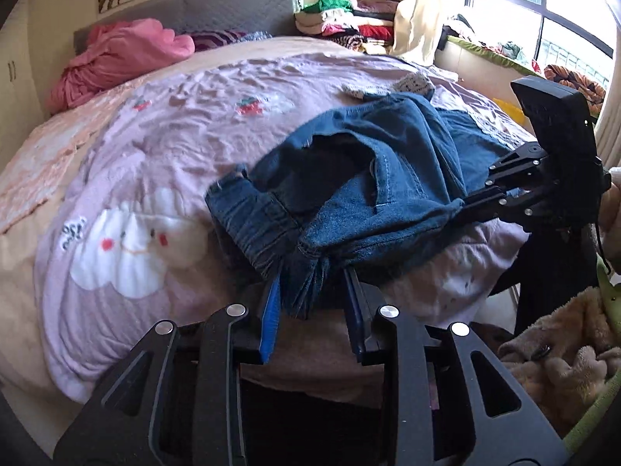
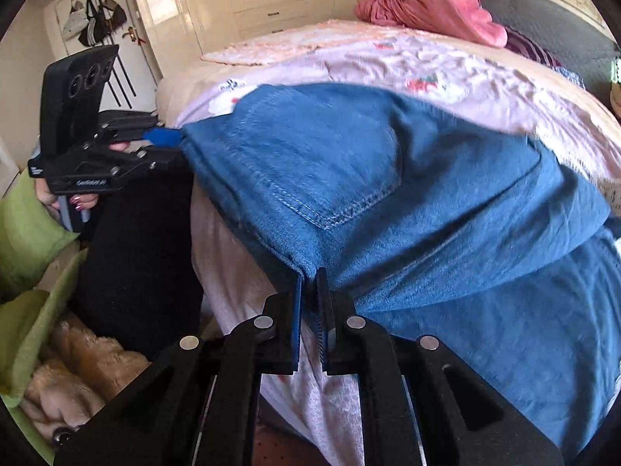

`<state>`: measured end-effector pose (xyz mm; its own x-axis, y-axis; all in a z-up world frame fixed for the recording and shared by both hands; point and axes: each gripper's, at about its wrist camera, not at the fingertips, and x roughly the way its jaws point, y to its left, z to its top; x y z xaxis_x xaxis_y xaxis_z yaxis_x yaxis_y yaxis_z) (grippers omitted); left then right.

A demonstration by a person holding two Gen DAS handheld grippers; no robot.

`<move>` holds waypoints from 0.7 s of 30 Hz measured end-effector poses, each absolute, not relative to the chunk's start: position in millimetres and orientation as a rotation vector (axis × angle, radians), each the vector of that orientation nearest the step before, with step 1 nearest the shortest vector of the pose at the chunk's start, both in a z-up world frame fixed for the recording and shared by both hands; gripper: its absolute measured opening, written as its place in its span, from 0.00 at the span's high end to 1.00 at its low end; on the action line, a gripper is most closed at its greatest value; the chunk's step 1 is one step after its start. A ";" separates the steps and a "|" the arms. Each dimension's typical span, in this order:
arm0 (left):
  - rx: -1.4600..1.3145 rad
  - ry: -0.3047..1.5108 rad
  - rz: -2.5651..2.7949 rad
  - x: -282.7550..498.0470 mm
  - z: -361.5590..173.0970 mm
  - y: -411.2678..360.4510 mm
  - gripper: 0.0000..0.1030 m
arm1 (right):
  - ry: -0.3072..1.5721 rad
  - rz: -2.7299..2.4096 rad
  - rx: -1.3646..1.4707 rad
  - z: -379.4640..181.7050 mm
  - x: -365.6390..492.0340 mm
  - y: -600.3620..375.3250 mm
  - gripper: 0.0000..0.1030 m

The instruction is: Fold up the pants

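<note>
- The pants (image 1: pixel 349 178) are blue denim, soft and slightly fuzzy, with pale contrast stitching; they lie bunched in thick folds on the near right part of the bed, over a lilac quilt (image 1: pixel 174 124).
- The left gripper (image 1: pixel 314 303) has its two blue-padded fingers closed on a gathered, puckered bunch of denim beside the ribbed elastic waistband (image 1: pixel 256 229); the cloth fills the gap between the pads.
- The right gripper (image 2: pixel 309 283) pinches a folded denim edge; its fingers stand almost together, the fabric squeezed thin between them; a curved stitched pocket seam (image 2: pixel 341 209) runs just above the pinch.
- In the right wrist view the left gripper (image 2: pixel 163 136) shows at the far left corner of the pants, held by a hand with painted nails (image 2: pixel 62 198).
- The quilt is crinkled and stitched, with a white cloud-shaped applique (image 1: pixel 128 248); a crumpled pink blanket (image 1: pixel 116 54) rests against the grey padded headboard (image 1: pixel 217 7).
- Folded clothes (image 1: pixel 349 19) are stacked beside the headboard.
</note>
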<state>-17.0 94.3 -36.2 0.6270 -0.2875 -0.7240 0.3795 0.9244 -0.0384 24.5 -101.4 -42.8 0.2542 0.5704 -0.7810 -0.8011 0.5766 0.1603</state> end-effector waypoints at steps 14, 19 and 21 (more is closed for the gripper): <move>0.177 0.614 -0.221 -5.5 9.4 94.6 0.76 | 0.853 0.973 -0.237 -30.7 24.5 -86.9 0.91; 0.153 0.758 -0.262 -10.2 -28.2 93.5 0.76 | 0.933 0.946 -0.257 -48.8 26.5 -89.0 0.90; 0.135 0.822 -0.288 -15.3 -44.0 92.1 0.75 | 0.949 0.949 -0.218 -48.3 28.2 -94.3 0.90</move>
